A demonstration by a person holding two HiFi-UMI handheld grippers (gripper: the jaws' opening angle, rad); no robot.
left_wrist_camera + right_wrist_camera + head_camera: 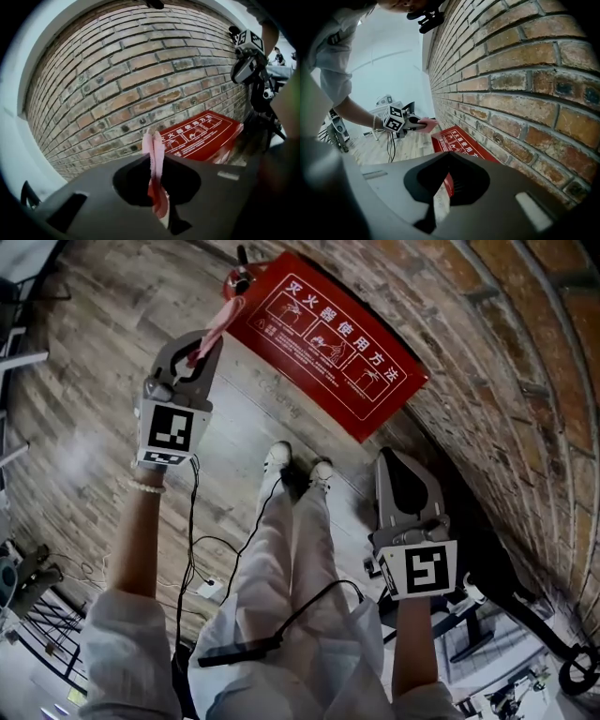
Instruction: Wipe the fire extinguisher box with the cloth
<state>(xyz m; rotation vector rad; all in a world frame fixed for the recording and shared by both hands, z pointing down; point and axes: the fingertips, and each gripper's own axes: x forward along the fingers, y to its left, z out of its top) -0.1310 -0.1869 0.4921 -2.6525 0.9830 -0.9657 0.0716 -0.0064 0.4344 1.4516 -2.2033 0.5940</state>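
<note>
Box (328, 338), red, white lettering on top, lies on wood floor (112, 362) at foot of brick wall (487, 352). Box closed, contents hidden. Pink cloth (217, 326) pinched in your left gripper (204, 351), jaws clamped on it. Cloth's free end reaches box corner nearest that gripper; can't tell if touching. Your right gripper (389, 457) hangs near box's other end, jaws together, nothing between them. Your shoes (277, 457) stand just beside box's long edge. Black cable (191, 521) trails down from left gripper.
</note>
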